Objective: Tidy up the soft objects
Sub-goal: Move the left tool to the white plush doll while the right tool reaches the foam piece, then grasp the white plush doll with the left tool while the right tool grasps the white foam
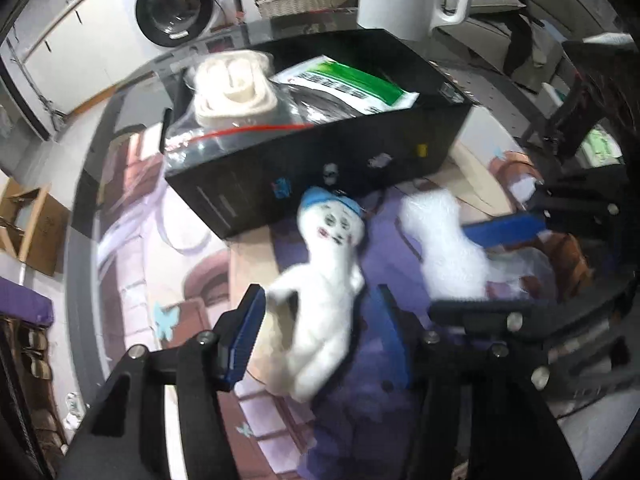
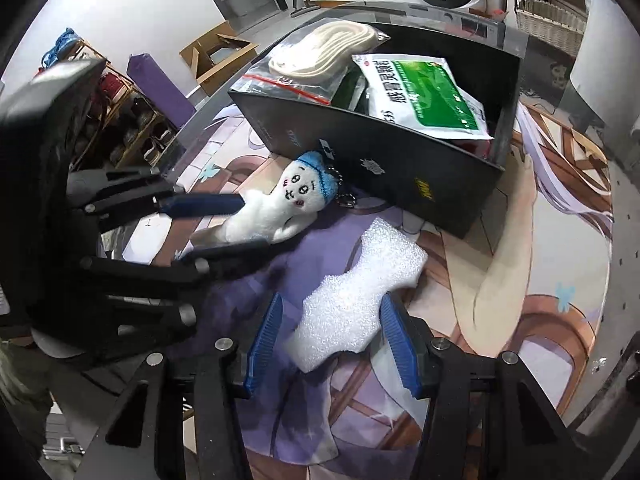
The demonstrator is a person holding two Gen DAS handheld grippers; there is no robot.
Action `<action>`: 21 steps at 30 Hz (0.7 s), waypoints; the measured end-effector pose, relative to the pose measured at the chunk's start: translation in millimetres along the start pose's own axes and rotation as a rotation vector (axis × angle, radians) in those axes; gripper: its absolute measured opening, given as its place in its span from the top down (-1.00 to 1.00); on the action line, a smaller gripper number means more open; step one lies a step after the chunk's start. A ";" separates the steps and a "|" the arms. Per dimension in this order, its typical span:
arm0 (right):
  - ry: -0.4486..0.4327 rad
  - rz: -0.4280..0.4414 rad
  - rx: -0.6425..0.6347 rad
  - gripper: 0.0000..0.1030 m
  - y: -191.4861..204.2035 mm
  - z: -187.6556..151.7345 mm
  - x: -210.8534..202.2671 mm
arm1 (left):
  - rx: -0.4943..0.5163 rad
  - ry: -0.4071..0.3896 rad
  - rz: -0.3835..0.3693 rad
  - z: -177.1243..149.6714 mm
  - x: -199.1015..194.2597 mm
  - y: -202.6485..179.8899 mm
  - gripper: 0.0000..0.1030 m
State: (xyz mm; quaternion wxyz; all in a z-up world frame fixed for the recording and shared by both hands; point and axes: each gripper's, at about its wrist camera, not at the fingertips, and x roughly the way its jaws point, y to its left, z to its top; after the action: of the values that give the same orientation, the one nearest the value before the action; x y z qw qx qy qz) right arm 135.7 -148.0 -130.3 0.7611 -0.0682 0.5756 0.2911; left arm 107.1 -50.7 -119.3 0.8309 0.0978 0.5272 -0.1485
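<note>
The left claw straddles the white plush toy lying on the table, though blur hides whether its pads press; the right claw likewise brackets the white foam piece, contact unclear. Beyond them the black box holds a bagged cream cord and a green-and-white packet, its lower contents hidden.

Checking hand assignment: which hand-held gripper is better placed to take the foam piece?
Right hand-held gripper: its jaws already straddle the foam piece. The left hand-held gripper is around the plush toy.
</note>
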 end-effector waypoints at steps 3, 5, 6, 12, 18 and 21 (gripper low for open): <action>0.041 -0.033 -0.042 -0.03 6.0 0.3 9.8 | 0.005 0.010 0.002 -2.8 3.9 0.7 -0.07; 0.053 -0.077 -0.085 -0.03 9.3 -1.0 12.0 | 0.006 0.015 0.001 -5.9 5.2 0.8 -0.07; 0.058 -0.123 -0.097 -0.03 8.4 -1.9 10.9 | 0.009 0.016 0.005 -5.1 6.2 1.6 -0.07; 0.039 -0.171 -0.038 -0.03 -14.6 -4.5 2.4 | 0.006 0.024 0.011 -4.5 12.1 -2.0 -0.05; 0.024 -0.122 -0.089 0.16 -2.3 -3.0 2.8 | 0.001 0.013 0.012 -3.6 6.5 -10.4 0.34; 0.040 -0.074 -0.139 0.19 8.6 -6.6 2.2 | -0.068 0.001 -0.019 -7.8 -1.1 -1.7 0.38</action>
State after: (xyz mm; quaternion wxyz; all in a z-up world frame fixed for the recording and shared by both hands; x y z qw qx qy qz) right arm 126.1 -143.0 -132.5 0.7531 -0.1479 0.5663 0.3005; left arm 99.4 -49.7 -121.6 0.8320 0.0644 0.5334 -0.1384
